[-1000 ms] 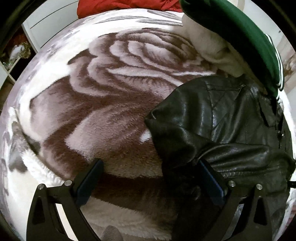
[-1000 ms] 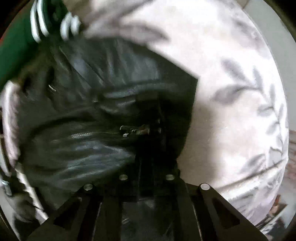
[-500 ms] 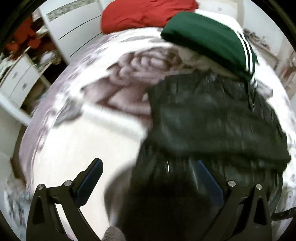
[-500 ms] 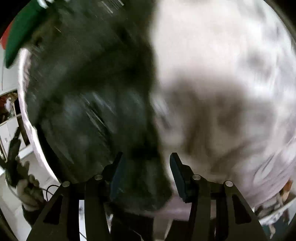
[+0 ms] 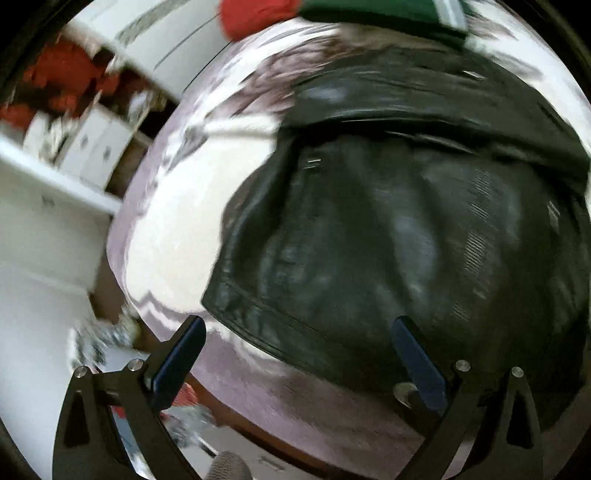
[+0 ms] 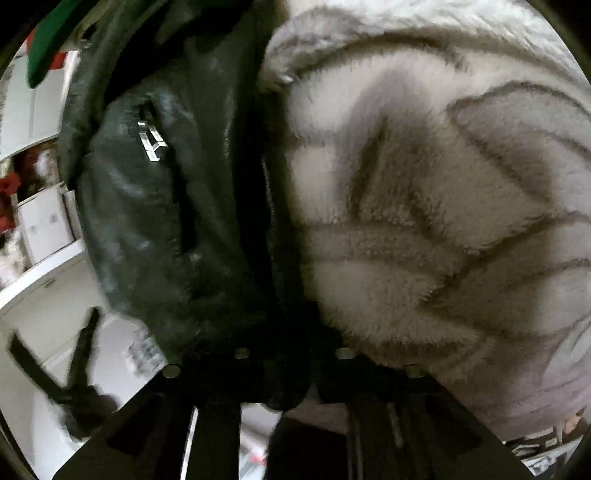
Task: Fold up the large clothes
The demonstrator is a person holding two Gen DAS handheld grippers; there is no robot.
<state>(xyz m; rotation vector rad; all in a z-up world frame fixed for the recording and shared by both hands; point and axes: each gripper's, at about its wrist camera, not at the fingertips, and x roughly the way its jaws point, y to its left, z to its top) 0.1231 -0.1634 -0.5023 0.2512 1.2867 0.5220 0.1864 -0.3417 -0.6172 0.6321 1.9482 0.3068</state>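
Bare blanket [image 5: 177, 236] lies free left of the leather jacket [image 5: 388, 240]; green garment [image 5: 380, 13] blocks beyond.

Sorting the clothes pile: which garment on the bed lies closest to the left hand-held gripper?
The black leather jacket; the green and red garments lie at the far edge.

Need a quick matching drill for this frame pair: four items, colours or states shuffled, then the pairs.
Things:
1. leather jacket
2. fleece blanket
3. folded garment with white stripes
4. left tongs

Colour or state:
A. green
B. open, nothing between the pads
C. black
D. pale with a grey-brown leaf pattern

Pairs: 1-C, 2-D, 3-A, 4-B
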